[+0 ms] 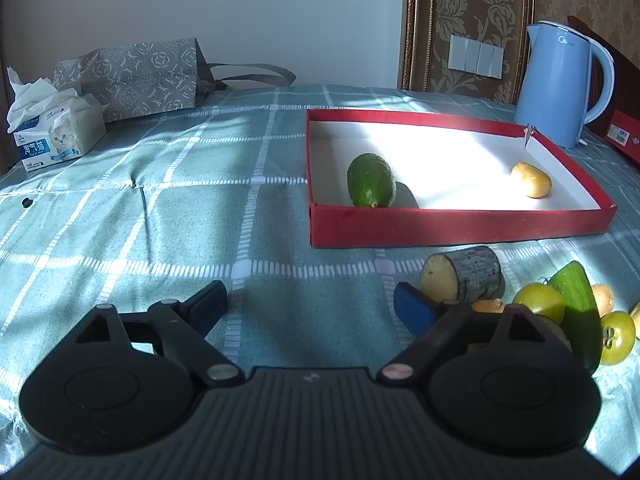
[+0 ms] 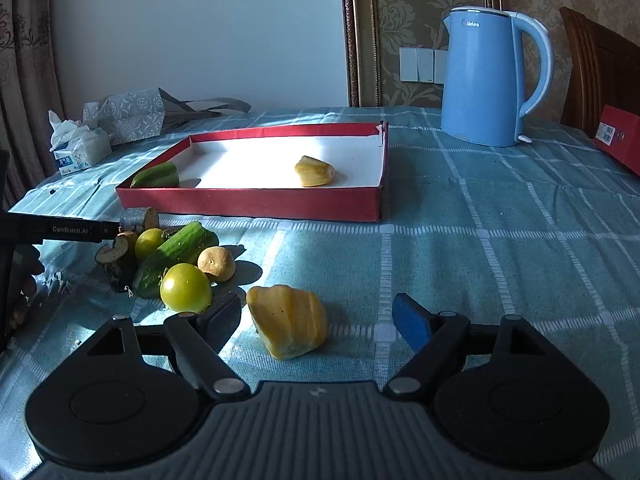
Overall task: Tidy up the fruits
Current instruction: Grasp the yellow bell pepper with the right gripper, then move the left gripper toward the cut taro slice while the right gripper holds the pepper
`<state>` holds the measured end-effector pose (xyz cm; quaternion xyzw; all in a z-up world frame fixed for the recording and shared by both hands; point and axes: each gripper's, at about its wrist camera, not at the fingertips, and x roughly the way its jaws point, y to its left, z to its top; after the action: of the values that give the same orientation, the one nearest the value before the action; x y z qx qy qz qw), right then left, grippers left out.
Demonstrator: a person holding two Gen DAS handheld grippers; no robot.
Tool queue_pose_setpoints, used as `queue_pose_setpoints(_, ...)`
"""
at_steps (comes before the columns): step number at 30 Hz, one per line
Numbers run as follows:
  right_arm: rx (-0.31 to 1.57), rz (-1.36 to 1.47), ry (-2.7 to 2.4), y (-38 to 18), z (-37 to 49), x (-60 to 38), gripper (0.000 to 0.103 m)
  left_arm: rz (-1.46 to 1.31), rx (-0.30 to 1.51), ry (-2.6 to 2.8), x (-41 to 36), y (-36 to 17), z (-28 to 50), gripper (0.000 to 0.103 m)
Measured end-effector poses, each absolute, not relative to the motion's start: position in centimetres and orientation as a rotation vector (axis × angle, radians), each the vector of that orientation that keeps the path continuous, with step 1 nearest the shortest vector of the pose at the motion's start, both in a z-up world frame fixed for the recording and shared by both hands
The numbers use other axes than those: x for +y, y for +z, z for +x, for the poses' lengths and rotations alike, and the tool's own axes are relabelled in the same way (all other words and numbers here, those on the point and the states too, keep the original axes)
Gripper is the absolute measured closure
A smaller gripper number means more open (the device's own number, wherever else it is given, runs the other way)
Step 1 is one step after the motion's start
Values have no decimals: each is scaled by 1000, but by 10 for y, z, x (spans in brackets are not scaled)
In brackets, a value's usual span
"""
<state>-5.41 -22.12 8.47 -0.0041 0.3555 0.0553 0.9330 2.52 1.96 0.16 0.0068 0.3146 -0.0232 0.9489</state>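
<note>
A red tray [image 1: 460, 228] [image 2: 248, 202] with a white floor holds a green cucumber piece [image 1: 370, 181] [image 2: 156, 176] and a yellow fruit piece [image 1: 531, 179] [image 2: 314, 171]. In front of it lies a pile: a grey-skinned cut chunk [image 1: 464, 274], green-yellow round fruits [image 1: 539, 302] [image 2: 185, 288], a long cucumber piece [image 1: 580, 312] [image 2: 176, 252] and a brown fruit [image 2: 217, 264]. My left gripper [image 1: 312, 304] is open and empty, left of the pile. My right gripper [image 2: 316, 316] is open, its jaws on either side of a yellow fruit piece [image 2: 288, 320] that lies on the cloth.
A blue kettle [image 1: 560, 84] [image 2: 488, 76] stands behind the tray. A tissue pack [image 1: 52, 136] [image 2: 78, 148] and a patterned bag [image 1: 132, 76] sit at the far left. A red box [image 2: 620, 136] lies at the right edge. A teal checked cloth [image 1: 160, 220] covers the table.
</note>
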Motion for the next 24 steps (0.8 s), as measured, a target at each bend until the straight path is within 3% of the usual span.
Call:
queue_pose_setpoints(3,736,1,122,77,-51,-216,24,14,640,-45,20,2,25,13)
queue_pose_setpoints(4,735,0,123,75,-49,-215,40,14,640,-44,21,2,24,13)
queue_pose_setpoints(7,732,-27,119,72,-46,-210,60,13,641,-42,22,1,24,13)
queue_pose_setpoints(24,671,25,10,71,2,-215,61,-35,600,-89,31,8,-8,12)
